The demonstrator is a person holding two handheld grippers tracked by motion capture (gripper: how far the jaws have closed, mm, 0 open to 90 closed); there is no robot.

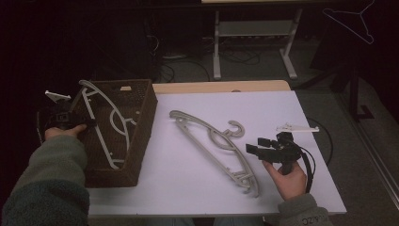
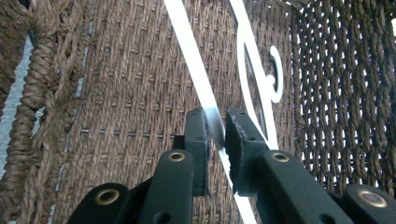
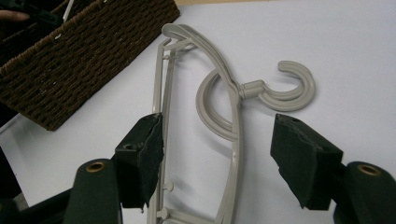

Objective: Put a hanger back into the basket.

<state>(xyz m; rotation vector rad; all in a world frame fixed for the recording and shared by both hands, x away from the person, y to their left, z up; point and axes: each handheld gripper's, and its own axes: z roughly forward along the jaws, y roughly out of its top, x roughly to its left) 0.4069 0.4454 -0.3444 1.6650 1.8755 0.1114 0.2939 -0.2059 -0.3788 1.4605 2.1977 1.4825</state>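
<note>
At frame left, my left gripper (image 1: 77,123) clamps the white hanger (image 1: 109,123) inside the basket (image 1: 141,136) (right gripper (image 1: 258,147) gaping); next, let go.

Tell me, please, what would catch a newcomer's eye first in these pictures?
Probably the brown woven basket at the table's left, with a white hanger lying in it; the left gripper has its jaws on that hanger's straight bar. Next, the grey hanger lying diagonally on the white tabletop, with the right gripper poised over it, jaws wide apart.
</note>
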